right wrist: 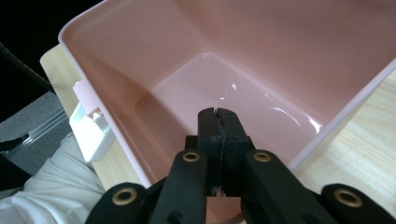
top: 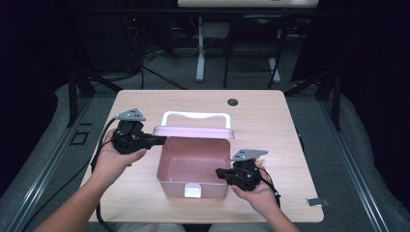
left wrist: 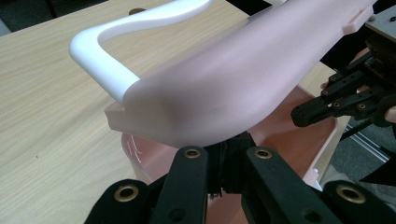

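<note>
The pink box (top: 193, 166) sits open near the front edge of the tabletop (top: 261, 116), its lid (top: 193, 131) tipped up behind it with the white handle (top: 196, 116) on top. Your left hand-held gripper (top: 159, 140) is pressed together at the lid's left end, seemingly pinching its edge; that thin hold could slip and let the lid drop onto the box. Your right hand-held gripper (top: 220, 173) is pressed together with nothing between its jaws, its tip just over the box's right rim. Closing the lid now would trap it, and a nudge there could push the box toward the front edge, where the white latch (top: 193, 191) faces you.
</note>
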### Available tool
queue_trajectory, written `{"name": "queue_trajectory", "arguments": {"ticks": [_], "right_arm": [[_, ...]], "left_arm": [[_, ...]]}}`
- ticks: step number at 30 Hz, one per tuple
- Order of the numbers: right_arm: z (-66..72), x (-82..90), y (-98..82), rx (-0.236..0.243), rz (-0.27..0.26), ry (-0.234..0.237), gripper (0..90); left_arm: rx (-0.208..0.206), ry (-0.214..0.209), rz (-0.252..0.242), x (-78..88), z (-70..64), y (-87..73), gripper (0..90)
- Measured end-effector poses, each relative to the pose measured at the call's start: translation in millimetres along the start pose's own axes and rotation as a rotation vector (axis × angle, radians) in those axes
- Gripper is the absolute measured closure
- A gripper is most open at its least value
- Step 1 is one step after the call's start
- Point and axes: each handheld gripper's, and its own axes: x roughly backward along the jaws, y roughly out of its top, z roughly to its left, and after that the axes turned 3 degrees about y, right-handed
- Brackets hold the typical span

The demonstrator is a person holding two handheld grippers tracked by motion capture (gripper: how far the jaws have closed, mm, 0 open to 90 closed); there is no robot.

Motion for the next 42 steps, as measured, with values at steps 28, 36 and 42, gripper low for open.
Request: {"name": "queue_trajectory", "arguments": {"ticks": [28,36,42], "right_arm": [[2.0,4.1,-3.3,0.008,0.017,0.006,90.0],[0.6,3.8,-2.9,0.005,0.012,0.008,90.0],[-2.0,4.6,-3.0,0.002,0.009,0.004,90.0]], "left_arm": [[0.011,0.012,-0.004,-0.4,5.4,9.8,89.6],[0.017,0.016,-0.009,-1.2,7.3,14.0,89.6],[0.024,0.02,-0.016,-2.6,9.9,19.8,89.6]]}}
